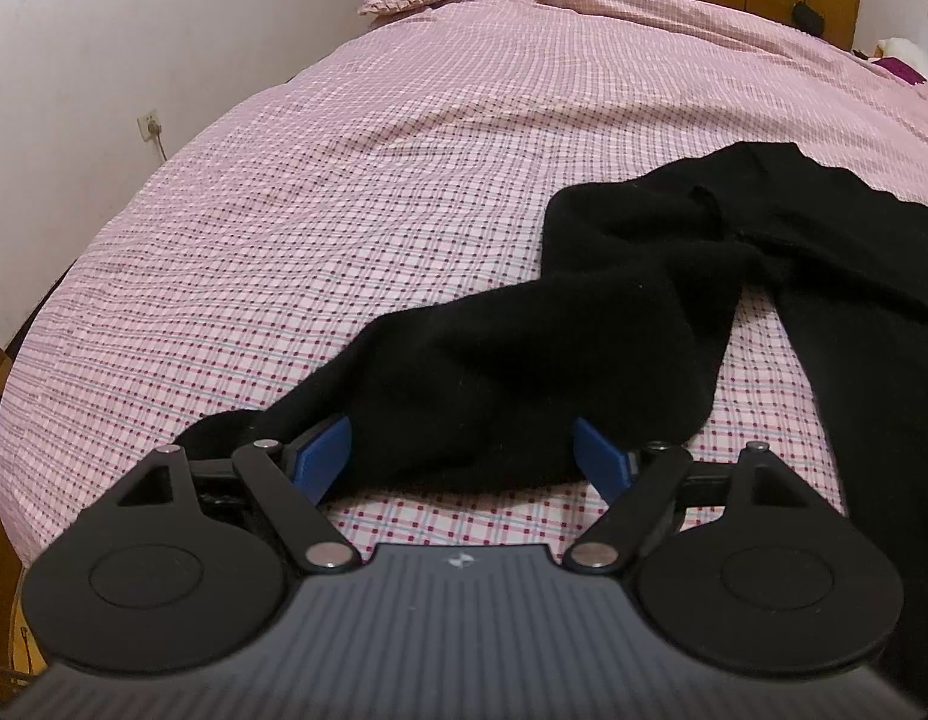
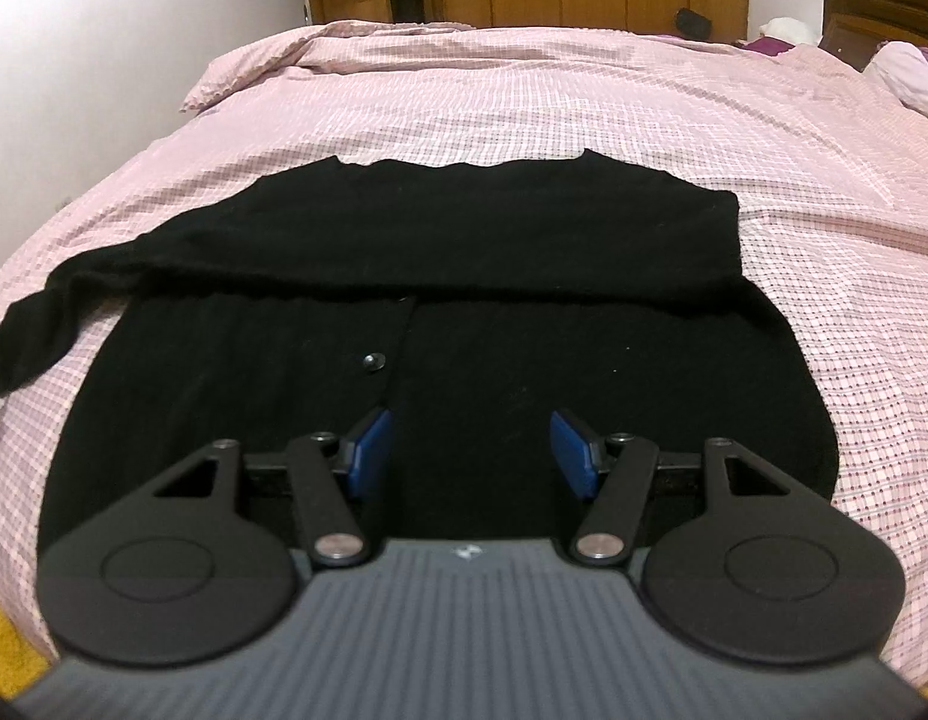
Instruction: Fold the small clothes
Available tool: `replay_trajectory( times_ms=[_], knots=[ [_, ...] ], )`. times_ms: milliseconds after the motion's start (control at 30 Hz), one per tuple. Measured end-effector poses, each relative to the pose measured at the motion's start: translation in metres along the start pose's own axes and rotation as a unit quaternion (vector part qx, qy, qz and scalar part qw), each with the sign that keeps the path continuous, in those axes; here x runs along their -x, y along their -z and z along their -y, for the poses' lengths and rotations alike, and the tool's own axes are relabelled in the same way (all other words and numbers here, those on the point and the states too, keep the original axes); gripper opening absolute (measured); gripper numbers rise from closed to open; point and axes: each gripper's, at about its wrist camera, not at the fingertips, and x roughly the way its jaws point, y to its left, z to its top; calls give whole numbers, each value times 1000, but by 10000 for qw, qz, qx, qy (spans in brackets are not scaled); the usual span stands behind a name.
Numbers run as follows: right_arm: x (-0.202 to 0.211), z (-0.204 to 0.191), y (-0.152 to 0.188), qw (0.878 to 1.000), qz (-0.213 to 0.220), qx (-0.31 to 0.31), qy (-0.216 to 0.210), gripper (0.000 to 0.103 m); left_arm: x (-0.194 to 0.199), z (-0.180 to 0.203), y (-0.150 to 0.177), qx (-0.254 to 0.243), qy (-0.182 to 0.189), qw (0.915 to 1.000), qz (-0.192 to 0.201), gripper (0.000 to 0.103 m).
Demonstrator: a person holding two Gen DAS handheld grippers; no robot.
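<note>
No readable text, label, brand name or number shows in either wrist view; the only mark is a small pale emblem on the ribbed housing of each gripper, too small and blurred to make out.

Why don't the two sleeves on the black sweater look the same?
The left sleeve sticks out sideways onto the pink bedspread, while the right sleeve is folded flat across the sweater's body. The left sleeve looks rumpled and twisted; the right sleeve lies smooth and straight. Both are black knit.
</note>
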Motion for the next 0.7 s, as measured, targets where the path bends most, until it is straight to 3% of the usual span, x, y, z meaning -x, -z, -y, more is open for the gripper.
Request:
replay_trajectory(
  times_ms=[700],
  knots=[
    [-8, -1, -1, 9999, -118, 10, 4, 61, -14, -2, -6, 117, -116, 9999, 17, 87]
  ],
)
